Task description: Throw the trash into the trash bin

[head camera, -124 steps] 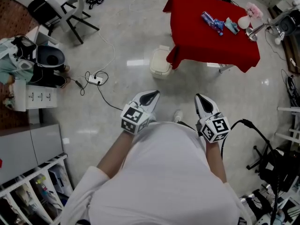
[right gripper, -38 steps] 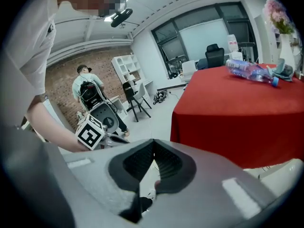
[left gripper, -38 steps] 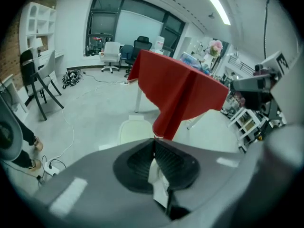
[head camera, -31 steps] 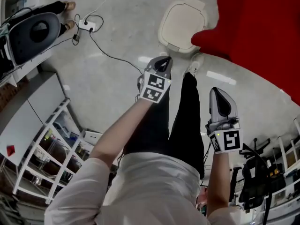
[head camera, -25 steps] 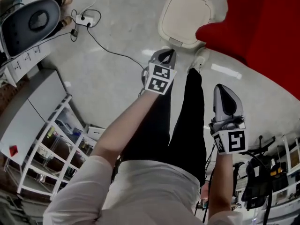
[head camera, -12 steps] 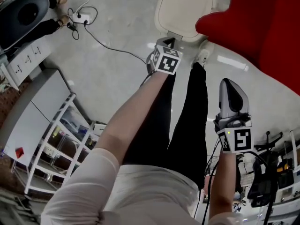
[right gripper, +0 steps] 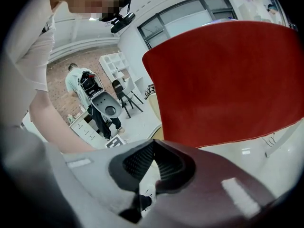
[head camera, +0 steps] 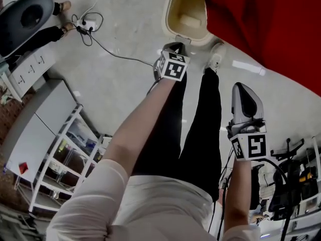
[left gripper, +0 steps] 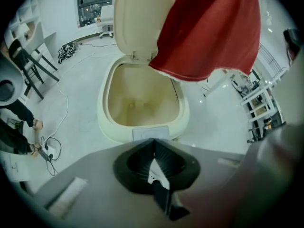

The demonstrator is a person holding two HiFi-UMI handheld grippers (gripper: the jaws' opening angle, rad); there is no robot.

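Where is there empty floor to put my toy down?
Bare floor lies between the cable, the shelf rack and the person's left arm. Inside the open trash bin looks empty too. It is crowded by the power strip.

No legible text, brand, number or sign in any view. Only coded patterns show: black-and-white square markers on the cube [head camera: 174, 67] of the left gripper [head camera: 175, 46] and on the cube [head camera: 249, 146] of the right gripper [head camera: 241, 88]. Small marks on the drawer unit [head camera: 27, 69] at far left are too small to read.
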